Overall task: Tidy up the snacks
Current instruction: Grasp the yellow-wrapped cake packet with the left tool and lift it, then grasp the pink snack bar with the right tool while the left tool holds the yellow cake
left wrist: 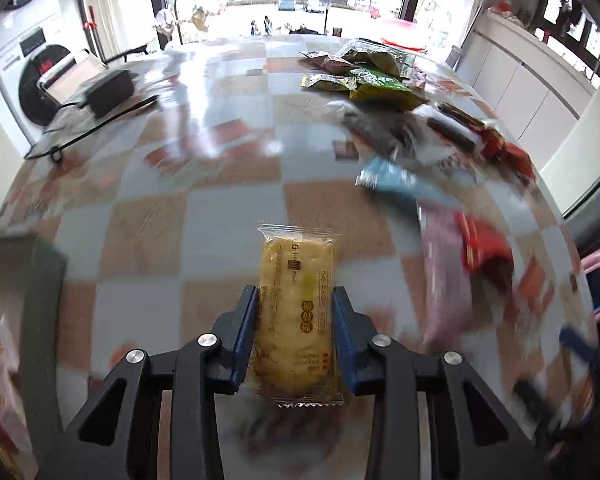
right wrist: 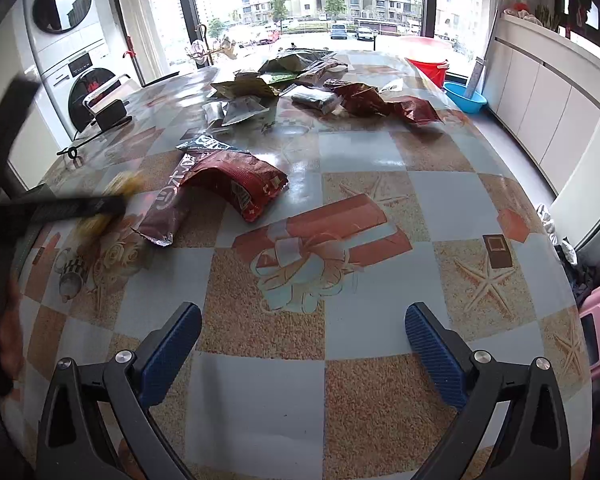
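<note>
1. Left wrist: my left tongs point(left wrist: 295, 312) clamp the yellow cracker pack point(left wrist: 296, 312) above the desk point(left wrist: 160, 220).
2. Right tongs point(right wrist: 303, 320) gape wide, empty.
3. Next: carry the pack to the box point(left wrist: 24, 280), I'd guess.

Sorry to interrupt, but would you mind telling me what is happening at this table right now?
A person is sorting snacks with a handheld gripper in each hand. The left gripper has its fingers closed on a yellow cracker packet above the checkered table. The right gripper is wide open and holds nothing. Many snack packets, including a red bag, lie loose on the table.
</note>
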Demonstrator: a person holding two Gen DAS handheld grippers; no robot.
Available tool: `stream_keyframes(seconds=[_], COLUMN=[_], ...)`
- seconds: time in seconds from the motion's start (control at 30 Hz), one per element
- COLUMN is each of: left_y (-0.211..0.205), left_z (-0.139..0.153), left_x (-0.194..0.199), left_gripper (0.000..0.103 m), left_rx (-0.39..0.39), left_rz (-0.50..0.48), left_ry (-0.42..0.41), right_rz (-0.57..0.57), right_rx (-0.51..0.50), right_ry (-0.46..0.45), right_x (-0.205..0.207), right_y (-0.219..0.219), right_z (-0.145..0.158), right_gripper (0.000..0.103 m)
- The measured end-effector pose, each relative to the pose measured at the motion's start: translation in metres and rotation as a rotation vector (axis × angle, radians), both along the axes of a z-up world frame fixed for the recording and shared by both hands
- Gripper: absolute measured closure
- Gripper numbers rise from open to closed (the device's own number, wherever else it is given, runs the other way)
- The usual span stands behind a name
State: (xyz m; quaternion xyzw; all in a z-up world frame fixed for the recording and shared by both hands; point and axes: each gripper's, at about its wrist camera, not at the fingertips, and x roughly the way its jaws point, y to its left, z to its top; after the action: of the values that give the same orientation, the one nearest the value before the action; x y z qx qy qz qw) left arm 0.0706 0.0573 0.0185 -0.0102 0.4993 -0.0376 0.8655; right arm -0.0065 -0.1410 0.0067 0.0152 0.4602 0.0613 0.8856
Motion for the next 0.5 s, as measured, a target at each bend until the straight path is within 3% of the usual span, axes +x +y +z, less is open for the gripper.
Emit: stream_keyframes(seconds=[0.3, 0.5], left_y=[0.01, 0.028], left_z=[-0.002, -0.001], left_x=[-0.093, -0.091], left_gripper=[0.064, 0.063], left_rx=[-0.031, -0.164], left_rz=[-0.083, -0.087], left_ry=[-0.112, -0.107], right_rz=[0.011, 0.024], right_rx=[-0.065, 0.129], right_ry=[0.025, 0.032], right_x=[0.003, 0.001], right_y=[0.01, 0.024], right_z=[-0.002, 0.013], right_gripper=[0.001, 0.001])
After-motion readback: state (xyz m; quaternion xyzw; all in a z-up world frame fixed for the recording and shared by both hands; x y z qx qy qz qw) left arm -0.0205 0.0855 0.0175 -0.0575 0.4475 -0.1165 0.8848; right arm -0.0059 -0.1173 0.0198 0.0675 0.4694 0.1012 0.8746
